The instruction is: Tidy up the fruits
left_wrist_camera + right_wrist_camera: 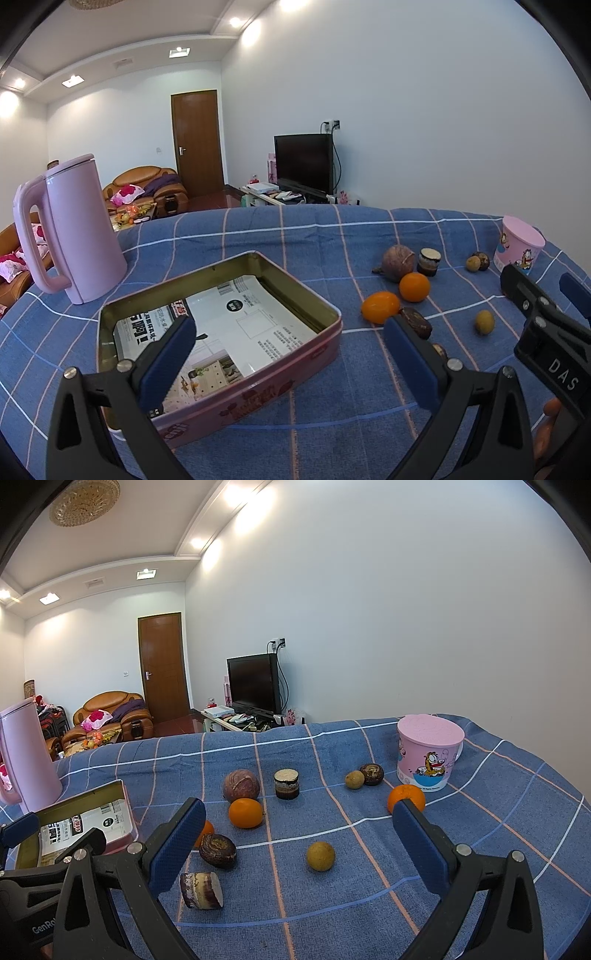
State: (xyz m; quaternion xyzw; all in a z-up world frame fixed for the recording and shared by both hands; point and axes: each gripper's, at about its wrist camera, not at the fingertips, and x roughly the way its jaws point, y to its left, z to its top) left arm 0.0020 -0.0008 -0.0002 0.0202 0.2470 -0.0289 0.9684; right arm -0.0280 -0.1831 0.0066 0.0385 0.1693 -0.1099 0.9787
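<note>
Hovering above the bench (480, 812), both tools are empty and spread wide. The left hand-held gripper (288, 332) hangs over the near right part of the open tin (221, 402), its left finger above the newspaper-lined floor and its right finger outside the rim toward the fruit. The right hand-held gripper (299, 819) frames the scattered fruit; nothing lies between its pads, and no fruit is touched.

The tin sits at the left of the blue checked cloth, beside the pink kettle (70, 229). It is judged to be the collecting container — the paper lining and the empty interior suggest as much. Its long axis runs diagonally in the left view, from the near left to the far right.

Fruit location, all on the cloth to the right of the tin and none inside it:
- two oranges (245, 813) close together near the tin, and a third (406, 795) just in front of the pink lidded cup (430, 753);
- a round yellow-green fruit (320, 855) alone, nearest the centre of the right tool's opening — the likely first pick;
- a brown round fruit (241, 785) behind the oranges;
- a cut cylindrical piece (201, 890) lying on its side, axis roughly left to right, and another (287, 783) standing upright on its cut face.
</note>
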